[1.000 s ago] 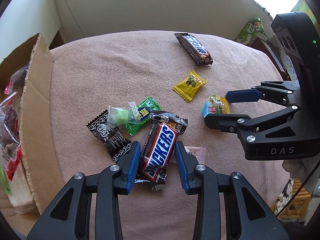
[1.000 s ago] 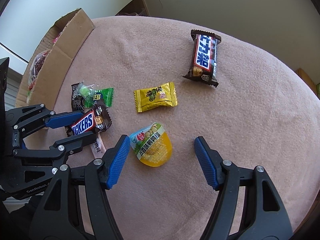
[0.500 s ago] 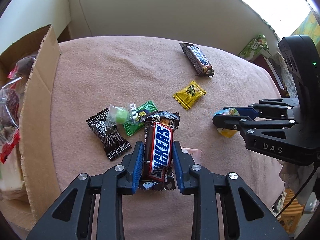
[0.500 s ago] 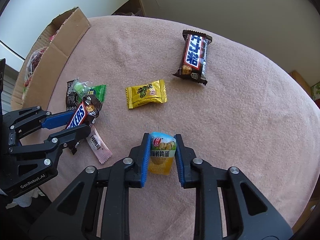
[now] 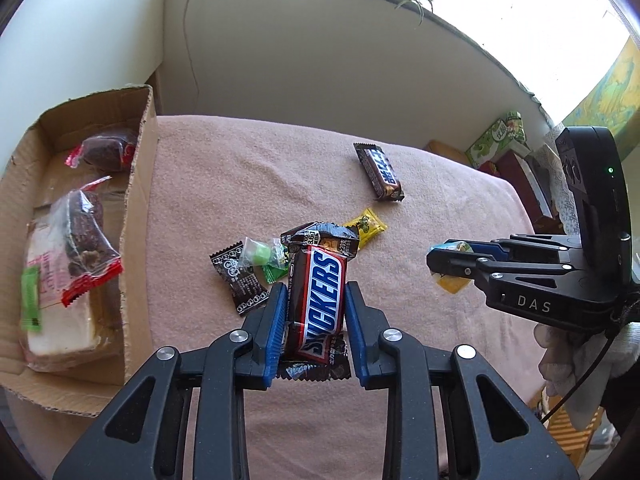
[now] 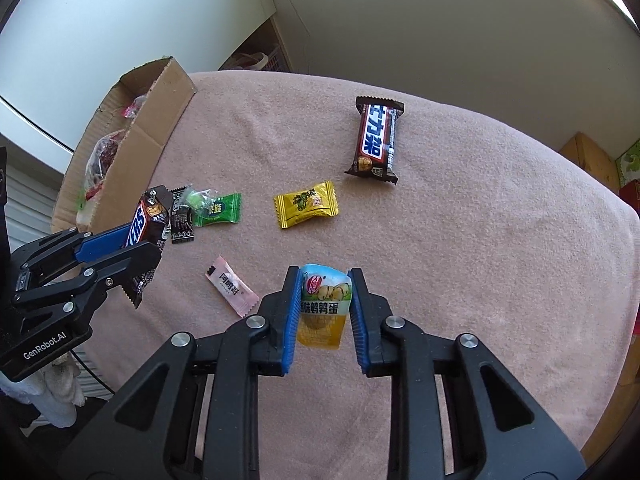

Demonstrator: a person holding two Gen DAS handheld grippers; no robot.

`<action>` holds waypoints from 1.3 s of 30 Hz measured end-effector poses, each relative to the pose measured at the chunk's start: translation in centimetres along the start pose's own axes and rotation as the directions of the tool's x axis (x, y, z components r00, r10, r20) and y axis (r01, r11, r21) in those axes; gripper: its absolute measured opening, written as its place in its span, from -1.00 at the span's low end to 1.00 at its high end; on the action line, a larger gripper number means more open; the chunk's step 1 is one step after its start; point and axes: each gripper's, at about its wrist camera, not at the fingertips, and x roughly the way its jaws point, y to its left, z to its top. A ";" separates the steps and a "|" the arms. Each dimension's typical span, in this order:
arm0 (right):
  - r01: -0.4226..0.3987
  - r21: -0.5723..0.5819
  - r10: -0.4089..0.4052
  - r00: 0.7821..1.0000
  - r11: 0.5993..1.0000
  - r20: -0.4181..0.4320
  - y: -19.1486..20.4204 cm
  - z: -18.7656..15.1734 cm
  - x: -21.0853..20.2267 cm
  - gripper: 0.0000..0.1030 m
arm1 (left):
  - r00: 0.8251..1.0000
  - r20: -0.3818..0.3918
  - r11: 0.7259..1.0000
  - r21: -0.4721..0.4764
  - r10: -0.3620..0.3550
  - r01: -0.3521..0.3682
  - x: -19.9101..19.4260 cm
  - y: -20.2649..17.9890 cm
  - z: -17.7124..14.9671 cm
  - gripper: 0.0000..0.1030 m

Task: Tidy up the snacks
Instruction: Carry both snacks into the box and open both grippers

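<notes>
Snickers bar (image 5: 320,300): light, firm, slick wrapper; clenched mid-length in left tongs (image 5: 316,328), lifted near the worktop's (image 6: 480,240) box-side edge. Quail-egg pouch (image 6: 324,308): soft, squashable; gripped across its sides by right tongs (image 6: 325,316), above the near edge.

Left wrist view: mounted behind the left tool (image 5: 316,316), looking forward and down across the worktop (image 5: 240,168), close range. Right wrist view: same arrangement behind the right tool (image 6: 325,312). Each view takes in the other tool. Both share the cardboard box (image 6: 160,120) and the loose snacks (image 5: 256,256).
</notes>
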 end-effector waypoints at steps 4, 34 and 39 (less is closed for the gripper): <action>-0.018 -0.010 0.018 0.999 1.000 0.028 1.5 0.9 -1.8 -0.54 | 0.999 0.034 1.000 -0.030 0.011 -0.010 -2.1 1.3 0.3 -0.47; -0.104 -0.290 0.124 0.991 0.951 0.053 22.2 13.7 1.7 -0.54 | 0.973 0.102 0.938 -0.302 0.206 -0.167 -9.1 15.2 -3.1 -0.47; -0.113 -0.318 0.129 0.991 0.941 0.029 24.4 14.8 3.4 -0.54 | 0.974 0.094 0.937 -0.306 0.206 -0.168 -8.9 15.8 -3.1 -0.47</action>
